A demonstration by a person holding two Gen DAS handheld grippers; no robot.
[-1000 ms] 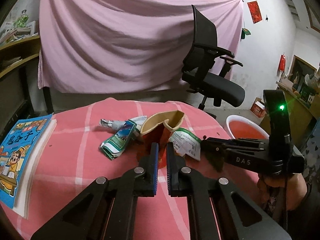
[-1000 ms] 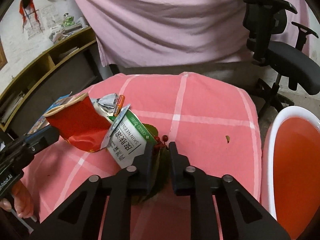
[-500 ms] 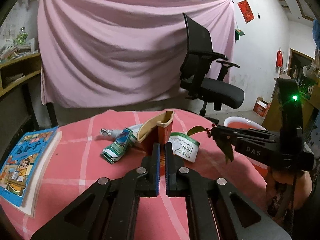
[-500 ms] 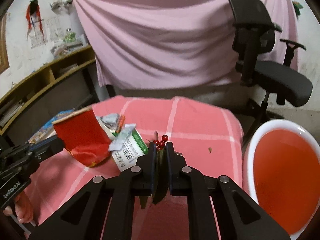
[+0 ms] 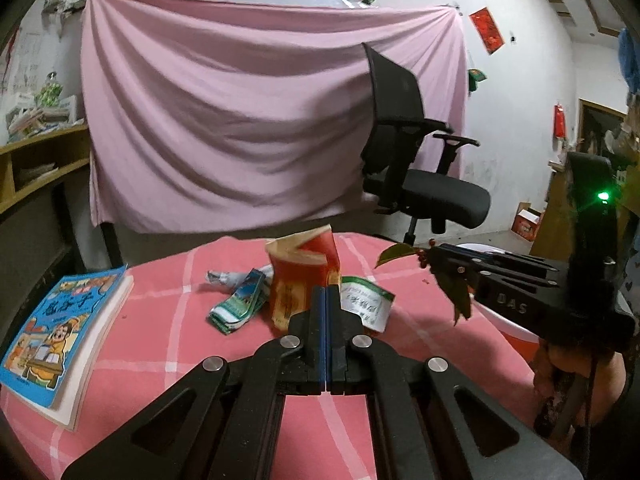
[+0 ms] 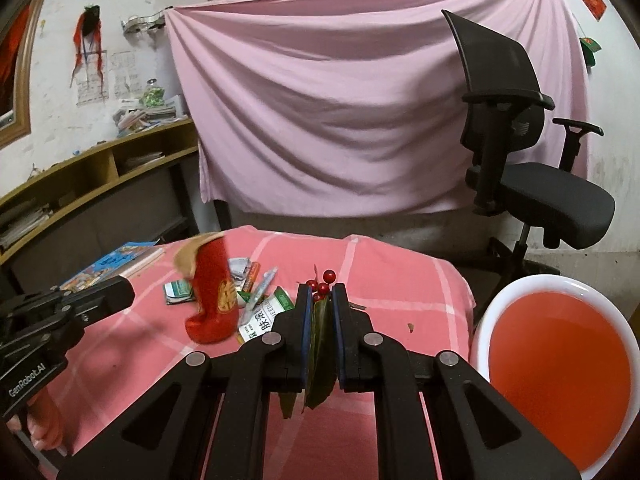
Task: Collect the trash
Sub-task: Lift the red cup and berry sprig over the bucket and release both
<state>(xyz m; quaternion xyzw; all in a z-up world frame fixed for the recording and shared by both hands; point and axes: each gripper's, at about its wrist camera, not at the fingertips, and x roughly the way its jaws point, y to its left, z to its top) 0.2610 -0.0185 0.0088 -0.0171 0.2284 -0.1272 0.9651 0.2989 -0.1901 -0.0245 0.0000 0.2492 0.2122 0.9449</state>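
While the left gripper [image 5: 325, 300] jaws clamp the red paper bag [image 5: 304, 276], the right gripper [image 6: 321, 300] jaws pinch a leafy berry sprig [image 6: 320, 320] above the table [image 6: 392, 280].

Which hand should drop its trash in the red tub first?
Probably the right: the right gripper is shut on the leafy berry sprig, and the red tub sits just beside it. The left gripper holds the red carton farther away.
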